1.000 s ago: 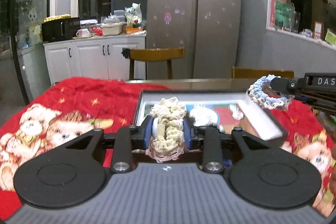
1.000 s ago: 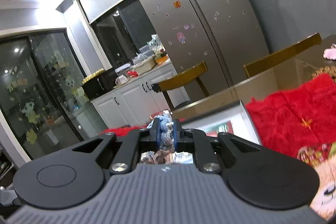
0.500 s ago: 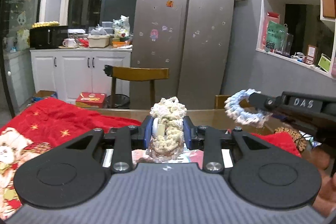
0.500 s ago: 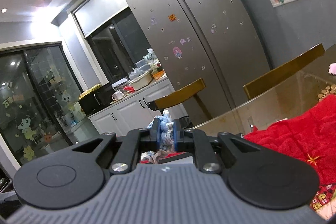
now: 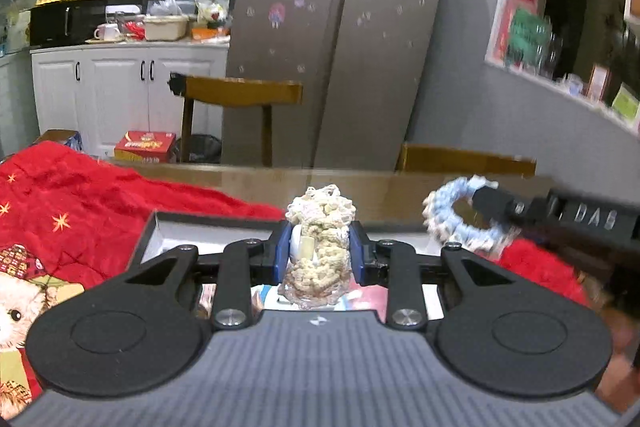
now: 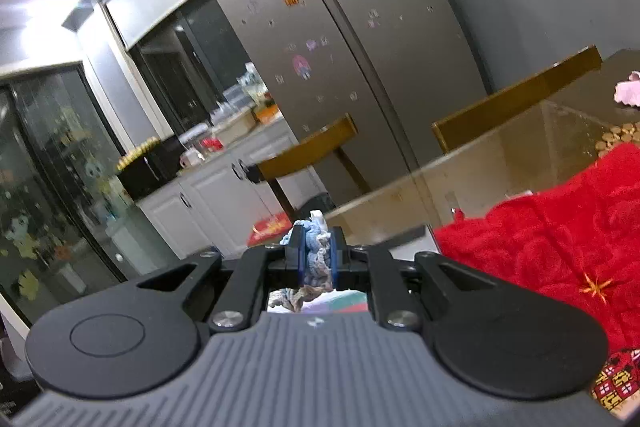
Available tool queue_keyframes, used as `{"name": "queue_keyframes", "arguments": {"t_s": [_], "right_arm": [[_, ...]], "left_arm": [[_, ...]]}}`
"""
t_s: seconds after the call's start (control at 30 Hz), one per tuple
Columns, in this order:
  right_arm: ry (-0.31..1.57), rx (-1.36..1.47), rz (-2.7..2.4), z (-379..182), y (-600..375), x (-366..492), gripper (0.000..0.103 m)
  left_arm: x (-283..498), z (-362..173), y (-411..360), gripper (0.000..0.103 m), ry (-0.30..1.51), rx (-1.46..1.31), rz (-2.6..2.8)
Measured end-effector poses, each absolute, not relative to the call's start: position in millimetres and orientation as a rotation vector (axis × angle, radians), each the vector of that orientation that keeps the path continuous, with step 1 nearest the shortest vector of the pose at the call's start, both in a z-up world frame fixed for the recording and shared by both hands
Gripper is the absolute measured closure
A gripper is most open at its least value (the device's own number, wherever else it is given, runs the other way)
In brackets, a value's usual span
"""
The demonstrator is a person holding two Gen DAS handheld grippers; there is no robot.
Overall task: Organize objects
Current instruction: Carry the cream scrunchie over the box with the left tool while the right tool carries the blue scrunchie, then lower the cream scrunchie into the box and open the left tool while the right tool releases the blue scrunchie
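Left wrist view: left gripper (image 5: 320, 251) is clamped on a cream crocheted scrunchie (image 5: 318, 247), blue pads pressing it from both sides, top of the scrunchie sticking up above the fingers. It hangs over the near part of a shallow white-walled box (image 5: 160, 239) that sits on a red blanket (image 5: 80, 211) with bear print, on a glass-topped table (image 5: 360, 183). Colourful print visible on the box floor, partly hidden by the gripper body.

Right gripper (image 5: 486, 207) enters the same view from the right, black finger marked "DAS", pinching a light blue scrunchie (image 5: 460, 223). The ring hangs in the air above the right edge of the box, near the blanket edge. Motion blur on that side.

Right wrist view: right gripper (image 6: 316, 259), jaws nearly together, squeezing the light blue scrunchie (image 6: 314, 255) between the pads, loose end dangling below. Camera is tilted. Box corner (image 6: 404, 239) shows just past the fingers, red blanket (image 6: 560, 239) to the right, bare table glass (image 6: 500, 163) beyond.

Background: steel fridge (image 5: 340, 39), wooden chair (image 5: 240, 95), white cabinets (image 5: 112, 87) with a cluttered counter, second chair back (image 5: 464, 159) at the far table edge.
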State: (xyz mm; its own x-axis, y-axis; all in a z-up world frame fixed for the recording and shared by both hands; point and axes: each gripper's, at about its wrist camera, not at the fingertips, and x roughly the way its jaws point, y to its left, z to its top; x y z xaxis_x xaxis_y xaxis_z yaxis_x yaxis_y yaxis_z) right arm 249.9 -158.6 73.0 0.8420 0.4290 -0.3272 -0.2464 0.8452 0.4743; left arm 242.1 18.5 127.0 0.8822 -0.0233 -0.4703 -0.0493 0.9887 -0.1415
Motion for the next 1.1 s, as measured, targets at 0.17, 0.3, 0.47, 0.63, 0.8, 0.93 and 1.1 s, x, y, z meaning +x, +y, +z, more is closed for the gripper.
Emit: {"name": "queue_keyframes", "arguments": {"t_s": [0.17,0.3,0.47,0.63,0.8,0.93,1.1], "right_arm": [[0.501,0.414,0.347,51.5,-154.7,259.0,0.089],[0.53,0.402,0.332,40.1,-154.8,263.3,0.089],[0.559,0.406,0.331,31.9,-154.5,267.1,0.089],[0.562,0.394,0.332,30.0,-151.7,267.1,0.089],[0.568,0.386,0.334,28.5,-151.2,269.1,0.089],[0.575,0.38,0.334,26.4,-150.8,270.9,0.089],[0.585,0.371,0.332,22.2,-148.6,271.7,0.089]], "left_arm": [[258.6,93.6,16.9,0.068,0.567,-0.12,0.023],[261.6,73.8,11.2,0.068,0.581,-0.084,0.052],[262.8,62.8,2.1,0.068,0.578,-0.055,0.056],[261.2,59.4,0.3,0.068,0.568,-0.048,0.072],[261.8,57.1,0.3,0.068,0.567,-0.039,0.082],[263.4,56.2,-0.1,0.068,0.571,-0.032,0.081],[264.4,53.9,-1.0,0.068,0.578,-0.027,0.081]]}}
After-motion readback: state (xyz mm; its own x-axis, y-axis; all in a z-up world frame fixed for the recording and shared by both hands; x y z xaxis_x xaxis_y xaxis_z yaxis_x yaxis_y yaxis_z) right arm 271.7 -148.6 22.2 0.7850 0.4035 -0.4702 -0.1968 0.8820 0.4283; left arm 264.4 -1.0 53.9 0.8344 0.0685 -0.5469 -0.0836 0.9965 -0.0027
